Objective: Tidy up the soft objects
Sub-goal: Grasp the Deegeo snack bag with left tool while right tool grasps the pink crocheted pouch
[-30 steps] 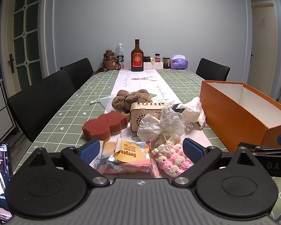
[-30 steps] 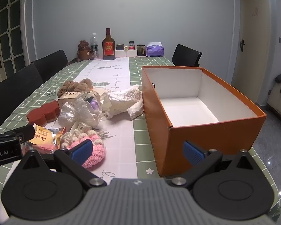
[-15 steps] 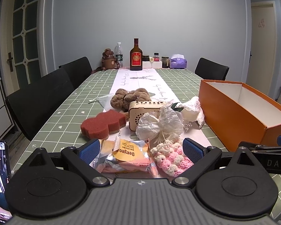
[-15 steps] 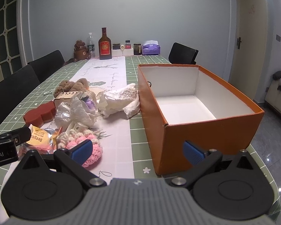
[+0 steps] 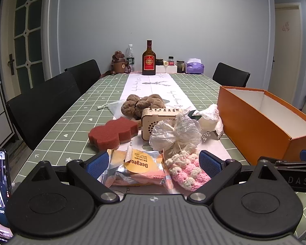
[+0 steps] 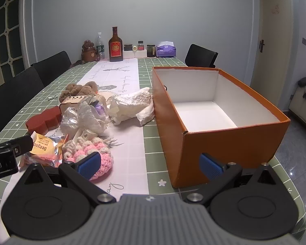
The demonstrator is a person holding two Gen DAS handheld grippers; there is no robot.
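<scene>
**Q.** What does the figure show, and where do the soft objects lie?

**A.** A cluster on the table runner (image 5: 153, 85), left of the empty orange box (image 6: 230, 143). Nearest the camera in the left wrist view: a foil snack packet (image 5: 136, 169) and, touching its right edge, a pink-and-cream crochet piece (image 5: 185, 169). Behind them lie a crinkled plastic bundle (image 5: 175, 132), a red sponge (image 5: 114, 132), a brown plush toy (image 5: 142, 104) and a crumpled white wrapper (image 5: 210, 118).

**Q.** State of the claws?

**A.** The left gripper (image 5: 153, 163) has its jaws wide apart and holds nothing; packet and crochet piece both sit in the gap ahead of it. The right gripper (image 6: 151, 163) is likewise spread and empty (it faces bare runner and the box's near corner).

**Q.** Which relation decides the coming move?

**A.** Probably this: the packet lies straight ahead of the left gripper, just beyond its fingertips, with its long axis crosswise, running from finger to finger. The left gripper is the nearer one to it. The crochet piece lies to the right gripper's left, just beside its left finger (image 6: 89, 162). The box lies to the right of everything, so any pick likely ends with a rightward carry.
</scene>
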